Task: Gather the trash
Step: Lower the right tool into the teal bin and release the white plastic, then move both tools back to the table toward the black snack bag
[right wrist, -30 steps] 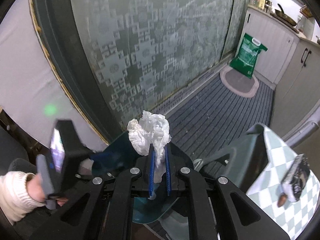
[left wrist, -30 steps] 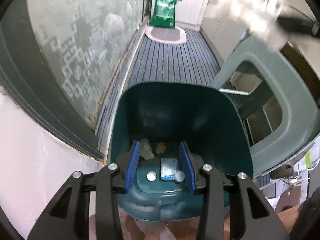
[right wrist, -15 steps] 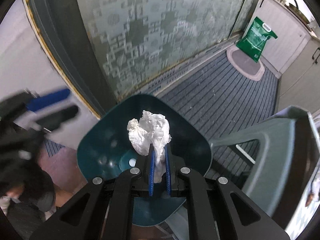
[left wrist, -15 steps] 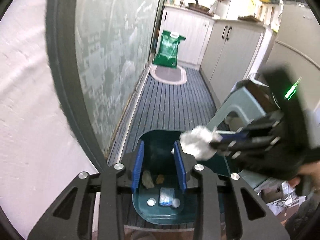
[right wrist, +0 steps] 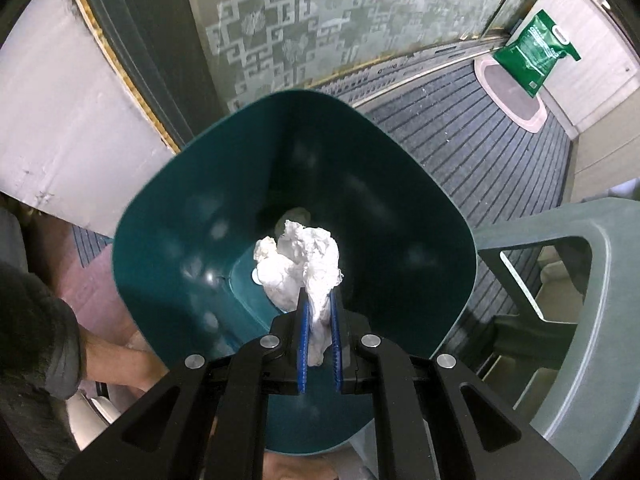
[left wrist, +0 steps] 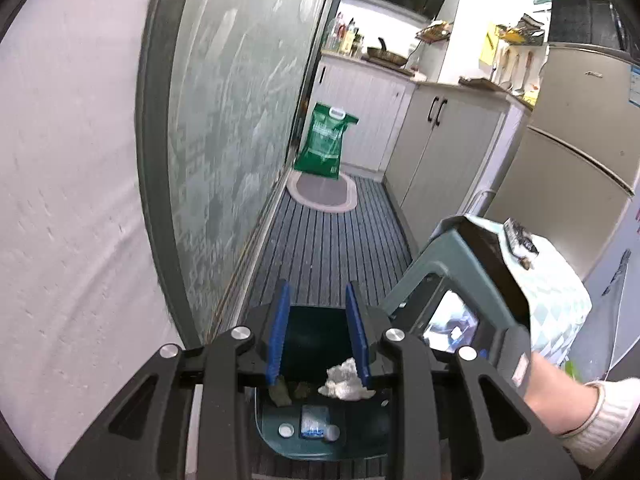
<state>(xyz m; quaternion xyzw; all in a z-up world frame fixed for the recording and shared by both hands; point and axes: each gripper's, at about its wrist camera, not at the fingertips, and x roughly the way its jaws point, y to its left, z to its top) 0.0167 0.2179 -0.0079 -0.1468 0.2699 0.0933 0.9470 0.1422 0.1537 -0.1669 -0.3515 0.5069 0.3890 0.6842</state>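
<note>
One crumpled tissue [right wrist: 300,268] hangs over the teal bin [right wrist: 160,216].
Right gripper [right wrist: 319,300] is clamped on it; left gripper [left wrist: 318,312], jaws apart and empty, has just been narrowing nearby.

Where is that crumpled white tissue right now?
In the right wrist view the tissue is pinched between the right gripper's blue fingers, hanging over the open mouth of the teal bin, beside the grey-green stool.

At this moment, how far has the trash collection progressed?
Done: several small scraps already lie at the bottom of the teal bin. In hand: the right gripper holds a crumpled white tissue over the bin's mouth. Left: releasing it. The left gripper holds nothing.
</note>
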